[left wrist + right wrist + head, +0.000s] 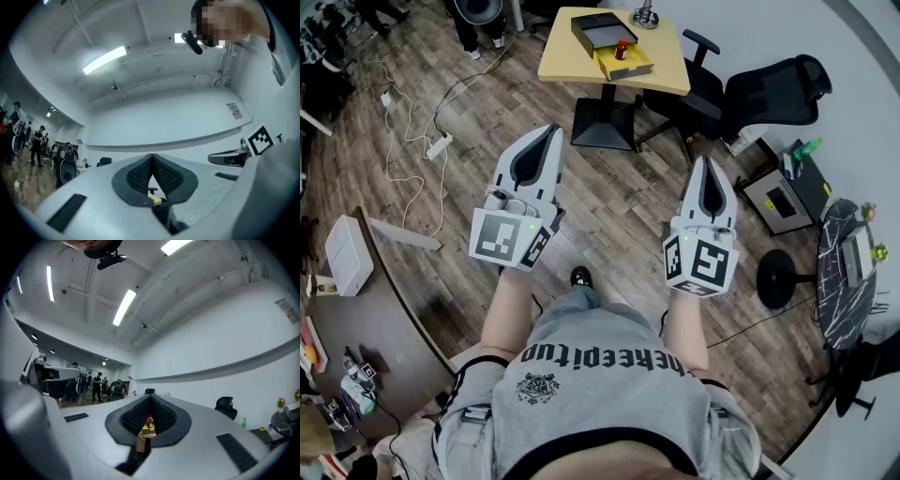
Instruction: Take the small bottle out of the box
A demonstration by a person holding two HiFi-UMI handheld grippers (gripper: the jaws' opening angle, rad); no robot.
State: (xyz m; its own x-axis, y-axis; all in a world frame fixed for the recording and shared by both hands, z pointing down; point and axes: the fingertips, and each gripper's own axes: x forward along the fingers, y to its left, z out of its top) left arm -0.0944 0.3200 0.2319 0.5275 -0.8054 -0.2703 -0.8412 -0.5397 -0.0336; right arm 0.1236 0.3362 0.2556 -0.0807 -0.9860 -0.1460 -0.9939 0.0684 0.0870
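Observation:
A small red bottle (622, 48) stands upright in an open dark box (598, 30) whose yellow part (630, 66) sticks out toward me. The box sits on a yellow table (567, 56) far ahead. My left gripper (548, 133) and right gripper (710, 164) hover side by side over the wooden floor, well short of the table. Both are shut, with nothing between their jaws. In the right gripper view the bottle (150, 421) shows small and distant below the shut tips (151, 397). In the left gripper view, under the shut tips (152, 156), only a corner of the table (154, 200) shows.
Two black office chairs (769, 92) stand right of the table, whose black base (605, 124) rests on the floor. A power strip with cables (439, 145) lies at left. A round dark table (851, 272) and a stool (782, 278) stand at right. People stand far off.

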